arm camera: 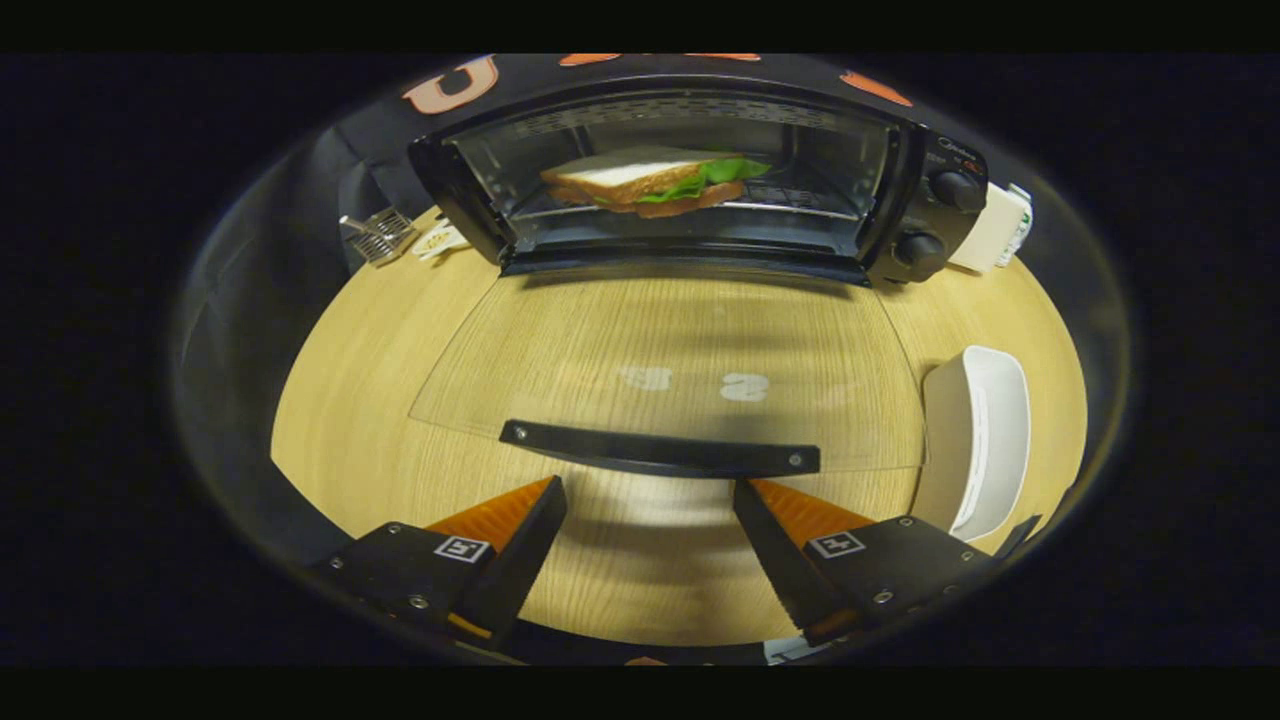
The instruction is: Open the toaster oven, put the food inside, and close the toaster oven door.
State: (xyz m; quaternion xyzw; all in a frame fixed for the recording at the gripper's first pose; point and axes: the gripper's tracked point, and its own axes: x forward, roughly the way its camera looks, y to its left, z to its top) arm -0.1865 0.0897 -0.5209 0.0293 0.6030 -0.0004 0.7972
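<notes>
Gripper: The gripper (650, 505) sits low in the frame, its two fingers spread wide apart and holding nothing; bare counter (330, 400) shows in the gap between them.
Contact: Neither finger touches anything, as far as the view tells. The fingertips stop just short of the door handle (660, 452), which lies crosswise just ahead of them at centre frame.
Door: The glass door (560, 350) is folded all the way down, lying flat over the counter, with the wood grain showing through it.
Toaster oven: The toaster oven (700, 170) stands open across the top of the frame, two knobs (935, 215) on its right-hand panel.
Food: A sandwich (650, 180) with green lettuce already rests on the rack inside the cavity, at upper centre.
Stage: By the look of it, only the closing of the door is left.
Risk, the grip: The handle is a thin bar lying close to the counter; fingers closing too high or too far back could slip off it or pinch the glass edge instead.
Risk, the swing: A door lifted off-centre, or let go early, may drop back open or slam and jolt the sandwich on its rack.
Risk, the neighbours: A white dish (985, 440) sits just right of the door at mid-right; a wide approach could nudge it.
Background: A small metal rack (380, 235) lies at upper left beside the oven.
</notes>
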